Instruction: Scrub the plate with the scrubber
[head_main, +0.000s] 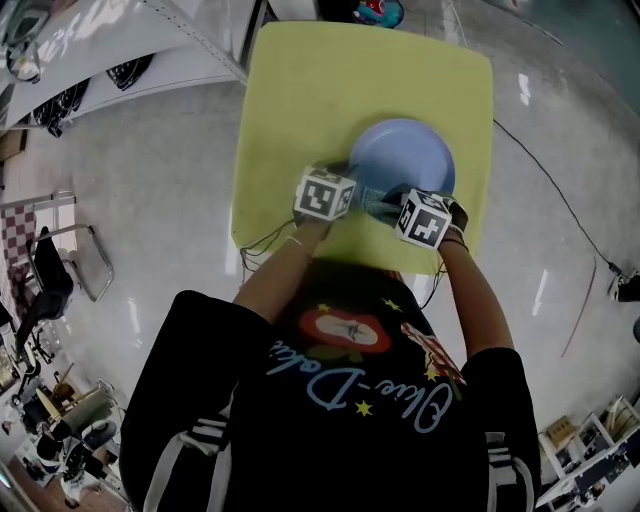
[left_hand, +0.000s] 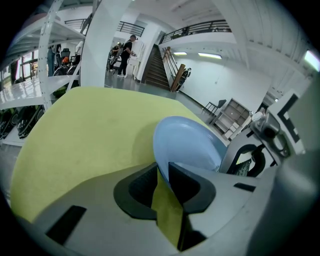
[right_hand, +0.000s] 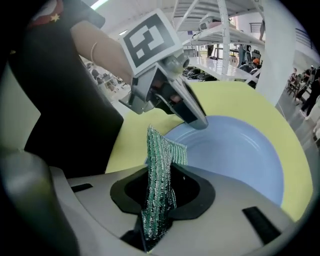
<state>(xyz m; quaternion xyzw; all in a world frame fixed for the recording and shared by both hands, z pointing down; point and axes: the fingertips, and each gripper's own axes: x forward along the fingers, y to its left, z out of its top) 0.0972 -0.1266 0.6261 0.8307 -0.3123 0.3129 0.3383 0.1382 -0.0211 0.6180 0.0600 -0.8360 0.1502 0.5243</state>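
Note:
A round blue plate lies on the yellow table just ahead of both grippers. My left gripper is shut on the plate's near left rim; in the left gripper view the rim sits pinched between the jaws and the plate tilts up. My right gripper is shut on a green woven scrubber, which stands upright between the jaws with its top end over the plate's near edge. The right gripper view shows the left gripper on the rim, close behind the scrubber.
The table's near edge is right under my hands. Metal shelving racks stand at the far left, a chair on the floor to the left, and a cable runs along the floor on the right.

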